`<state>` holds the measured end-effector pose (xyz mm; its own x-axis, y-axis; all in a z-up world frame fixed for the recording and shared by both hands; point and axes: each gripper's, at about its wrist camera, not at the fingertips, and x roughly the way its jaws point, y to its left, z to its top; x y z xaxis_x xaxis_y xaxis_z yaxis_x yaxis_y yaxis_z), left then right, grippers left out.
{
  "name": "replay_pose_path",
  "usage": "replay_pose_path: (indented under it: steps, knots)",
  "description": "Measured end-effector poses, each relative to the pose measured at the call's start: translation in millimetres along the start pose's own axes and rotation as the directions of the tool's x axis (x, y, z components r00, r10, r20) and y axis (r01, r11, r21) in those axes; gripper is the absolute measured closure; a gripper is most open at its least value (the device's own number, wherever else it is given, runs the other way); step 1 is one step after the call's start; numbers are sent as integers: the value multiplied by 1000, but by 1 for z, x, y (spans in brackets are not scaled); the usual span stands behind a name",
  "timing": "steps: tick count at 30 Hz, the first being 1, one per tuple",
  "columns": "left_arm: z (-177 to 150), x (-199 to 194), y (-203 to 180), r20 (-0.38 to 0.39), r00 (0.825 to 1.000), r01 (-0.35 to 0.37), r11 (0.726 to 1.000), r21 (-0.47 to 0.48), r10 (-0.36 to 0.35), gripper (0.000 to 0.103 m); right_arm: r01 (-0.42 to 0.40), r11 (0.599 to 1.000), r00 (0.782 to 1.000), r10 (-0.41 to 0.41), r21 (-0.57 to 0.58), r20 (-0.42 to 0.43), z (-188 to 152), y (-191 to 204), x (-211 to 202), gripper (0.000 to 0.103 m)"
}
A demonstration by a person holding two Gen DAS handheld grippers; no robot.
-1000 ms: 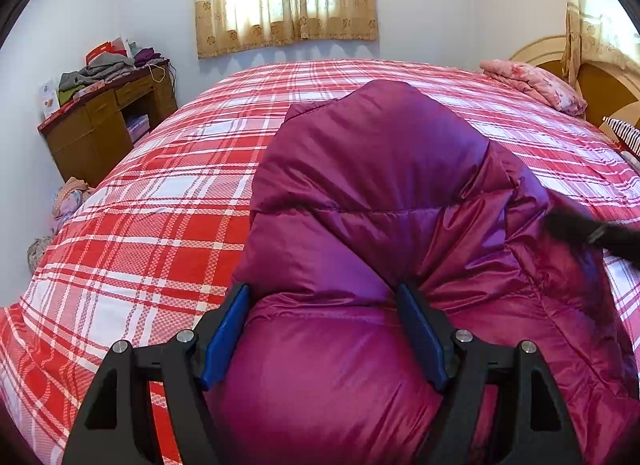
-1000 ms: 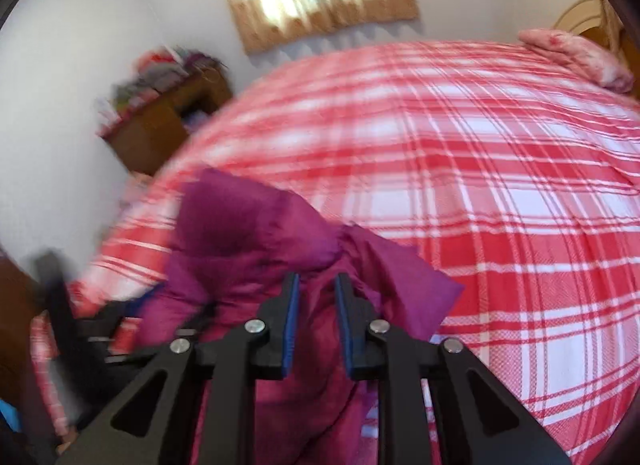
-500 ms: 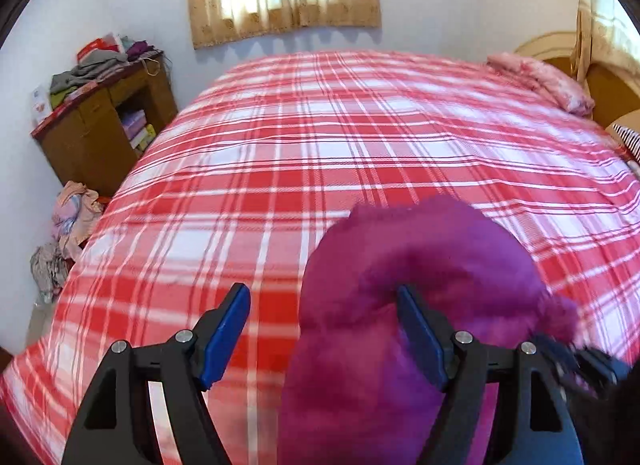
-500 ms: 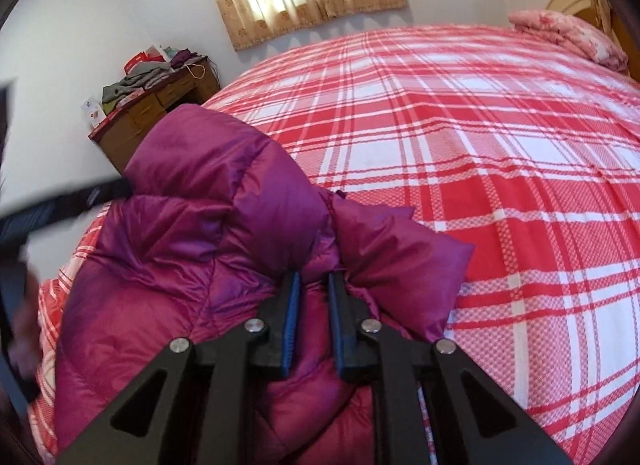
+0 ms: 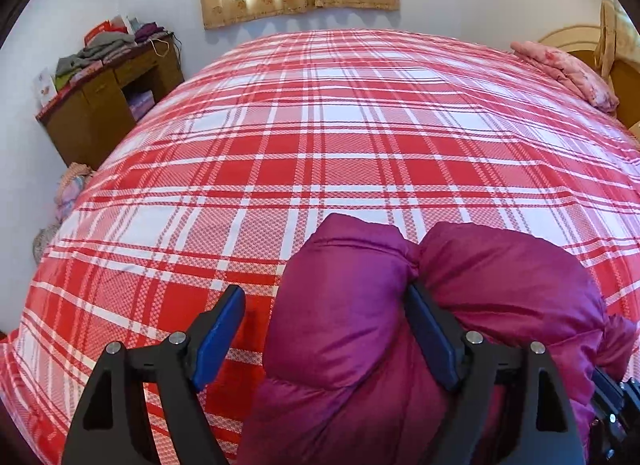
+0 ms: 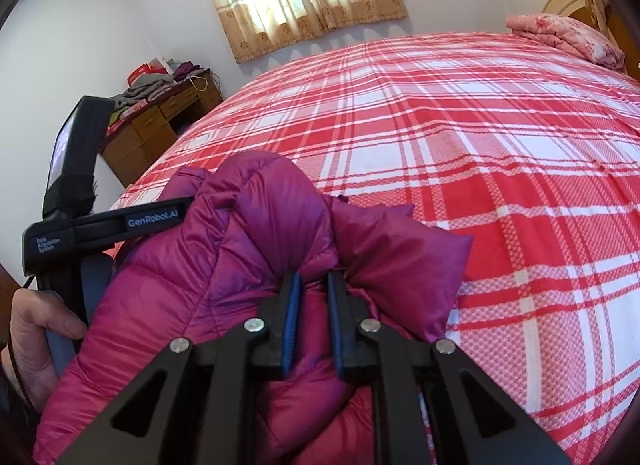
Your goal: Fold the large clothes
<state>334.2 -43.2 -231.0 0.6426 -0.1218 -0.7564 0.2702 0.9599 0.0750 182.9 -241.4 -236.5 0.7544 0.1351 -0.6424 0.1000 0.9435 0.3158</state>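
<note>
Mid-fold. Purple down jacket [image 6: 224, 265] bunched at near edge of plaid bed [image 5: 320, 137]. Right tongs [image 6: 312, 297] clenched on a jacket fold; left tongs [image 5: 324, 325] spread wide, jacket bulging between, ungripped. Next, likely: left clamp, then flatten.

Wide open plaid bed [image 5: 320, 137] ahead of me, nothing on it until the pink folded blanket [image 5: 568, 69] far right. Bulky purple jacket [image 5: 400, 325] crowds the near edge; cluttered cabinet [image 5: 108, 105] stands off left.
</note>
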Motion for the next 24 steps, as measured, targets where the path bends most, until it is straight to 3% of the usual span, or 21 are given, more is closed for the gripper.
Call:
replay_pose_path:
  steps: [4,7,9,12,14,16,17,21,23,24]
  knots:
    - [0,-5,4,-11,999,-47,999,-5,47,10,-3,1000,1000,3,5,-10,2,0,-1,89]
    - [-5,-22,20,-74,997,20,1000,-23,-22,10,-25,1000,999,26,18,-42,8,-4,-7,85]
    - [-13,-41,42,-99,989,98,993,-72,-105,10,-69,995,995,74,74,-69,13,-15,-25,74]
    - [-29,-66,75,-103,975,178,971,-161,-196,10,-109,980,994,112,164,-10,11,-32,-62,23]
    - [-40,-75,92,-97,964,223,954,-200,-246,10,-108,975,994,105,195,23,6,-42,-85,21]
    - [-48,-77,101,-95,951,267,936,-228,-294,10,-145,961,989,147,236,10,-1,-48,-94,21]
    - [-54,-76,103,-92,941,295,923,-245,-325,10,-171,949,984,177,264,-1,-6,-51,-94,21]
    - [-72,-60,91,-107,873,427,853,-301,-475,10,-213,923,966,248,320,-72,-18,-46,-73,21]
    - [-78,-57,86,-84,839,482,805,-346,-538,10,-218,930,957,264,296,-124,-22,-36,-57,21]
    - [-80,-56,83,-62,812,521,768,-373,-581,10,-215,930,954,265,298,-140,-25,-34,-52,21]
